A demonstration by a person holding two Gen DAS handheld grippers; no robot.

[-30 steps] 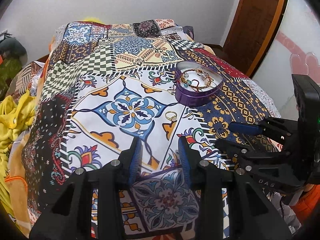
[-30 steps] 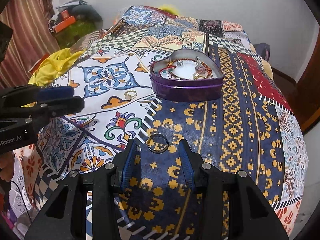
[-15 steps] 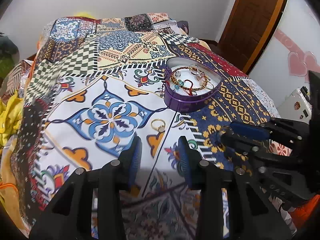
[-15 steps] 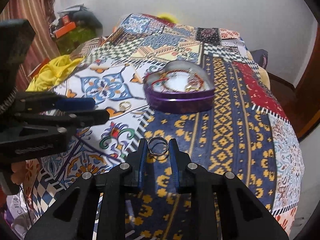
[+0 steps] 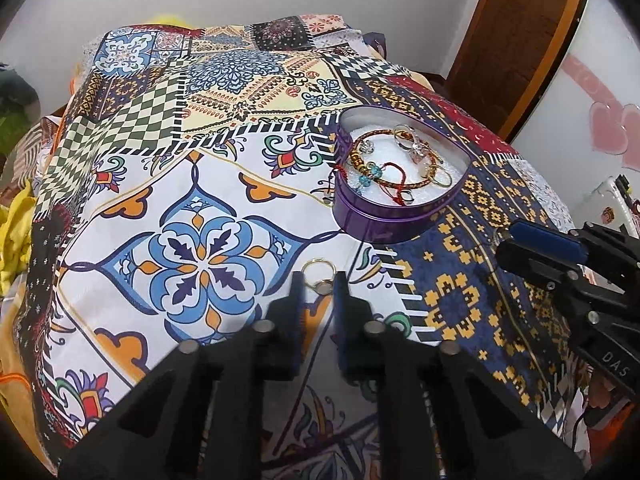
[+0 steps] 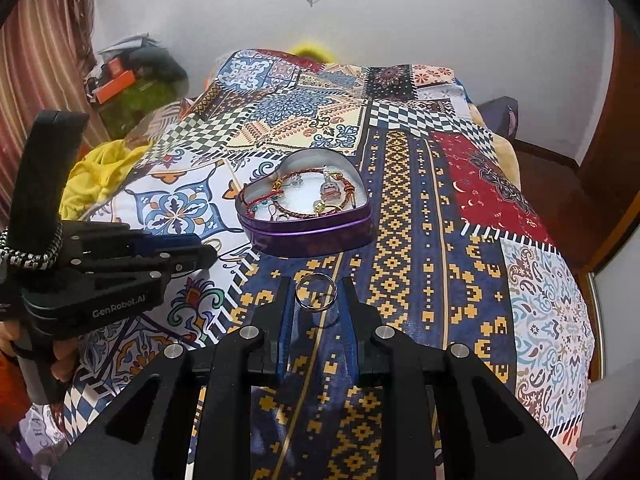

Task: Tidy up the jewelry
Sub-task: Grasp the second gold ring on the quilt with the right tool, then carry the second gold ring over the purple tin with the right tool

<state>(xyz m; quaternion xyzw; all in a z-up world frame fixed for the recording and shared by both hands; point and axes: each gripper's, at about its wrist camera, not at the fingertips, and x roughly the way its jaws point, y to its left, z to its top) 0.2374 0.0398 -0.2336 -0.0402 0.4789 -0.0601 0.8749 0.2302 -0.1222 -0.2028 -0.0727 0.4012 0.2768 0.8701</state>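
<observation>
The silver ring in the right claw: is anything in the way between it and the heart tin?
Nothing visible is. The silver ring sits between the right claw's fingers, and only bare bedspread lies between it and the open heart tin. The left claw is off to one side.

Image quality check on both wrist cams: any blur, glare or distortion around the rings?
Left wrist: heavy fisheye bend, dark corners, gold ring sharp, left gripper fingers slightly soft. Right wrist: same barrel warp, silver ring crisp, soft shadow beneath, mild sheen on the heart tin.
</observation>
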